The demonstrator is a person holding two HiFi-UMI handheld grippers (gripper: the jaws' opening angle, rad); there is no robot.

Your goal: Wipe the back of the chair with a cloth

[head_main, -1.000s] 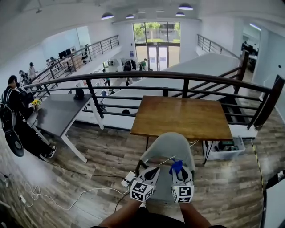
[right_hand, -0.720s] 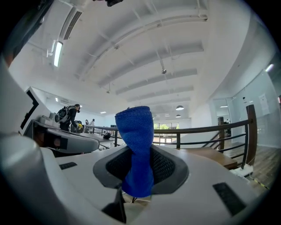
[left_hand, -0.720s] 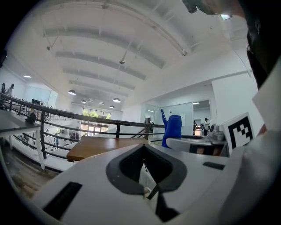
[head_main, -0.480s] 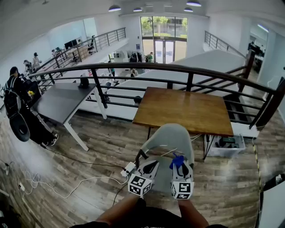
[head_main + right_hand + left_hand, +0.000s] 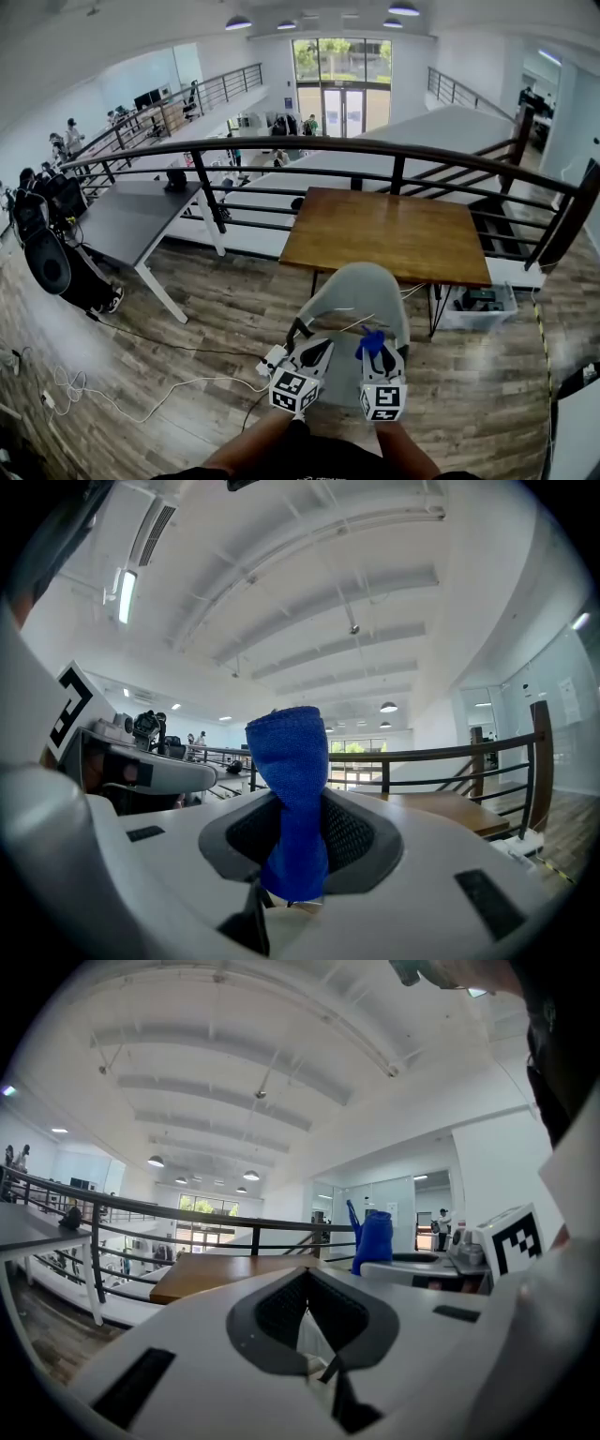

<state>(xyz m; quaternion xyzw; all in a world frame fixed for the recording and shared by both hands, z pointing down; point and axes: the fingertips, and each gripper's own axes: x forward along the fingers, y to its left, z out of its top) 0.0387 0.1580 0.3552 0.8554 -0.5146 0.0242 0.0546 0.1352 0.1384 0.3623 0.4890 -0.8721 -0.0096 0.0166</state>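
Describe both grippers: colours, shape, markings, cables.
The left gripper and right gripper match: pale grey-white moulded shells taper to two jaws lined with dark ribbed pads. Each has a rear cube bearing black-and-white square markers. No cables show on them. The forearms behind wear no sleeves.

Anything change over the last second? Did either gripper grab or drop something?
Hardly anything: only the head view shifted a little. The right gripper still clamps the blue cloth, and the left gripper stays shut and empty. Both still hover low in front of the grey chair. Nothing was taken or let go.
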